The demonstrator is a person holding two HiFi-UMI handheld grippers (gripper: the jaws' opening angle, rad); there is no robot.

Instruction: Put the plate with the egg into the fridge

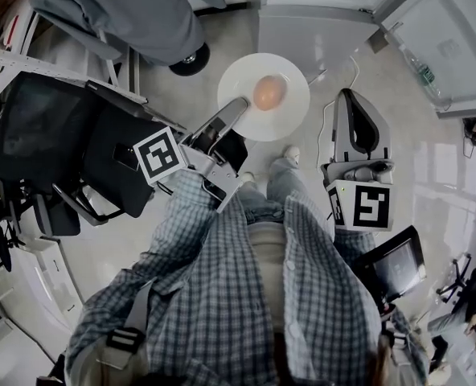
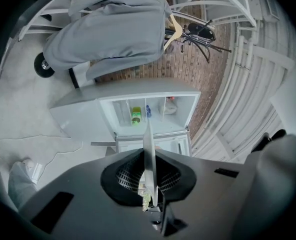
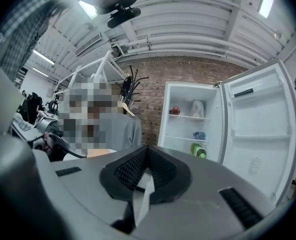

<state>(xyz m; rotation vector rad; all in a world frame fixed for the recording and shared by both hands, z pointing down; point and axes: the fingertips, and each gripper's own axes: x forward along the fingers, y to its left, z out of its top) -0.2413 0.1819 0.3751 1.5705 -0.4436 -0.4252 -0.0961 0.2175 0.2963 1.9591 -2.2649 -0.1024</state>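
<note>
Head view, operator's station. A white round ceramic plate [image 1: 284,121] hangs in the air at 12 o'clock from my torso, above the pale floor, and a single brown egg [image 1: 268,92] lies loose at its centre. The plate is not yet in the fridge.

The left gripper [image 1: 232,109] pinches the plate's rim at the plate's 8 o'clock, with the jaws narrowed onto the thin edge. In the left gripper view the rim runs edge-on between the pads. The right gripper [image 1: 355,107] hangs at the plate's 3 o'clock, well apart from it, with its jaws fully together on nothing.

The white fridge [image 1: 318,30] stands open at 1 o'clock, with its door [image 1: 451,43] swung out at 2 o'clock. A bystander in grey [image 1: 129,6] is near at 10 o'clock.

Hazards, as I judge them:
- The one-sided pinch gives little control of tilt, so a sag at the far rim would roll the egg off.
- A knock against a shelf lip or the door would twist the rim out of the pads.
</note>
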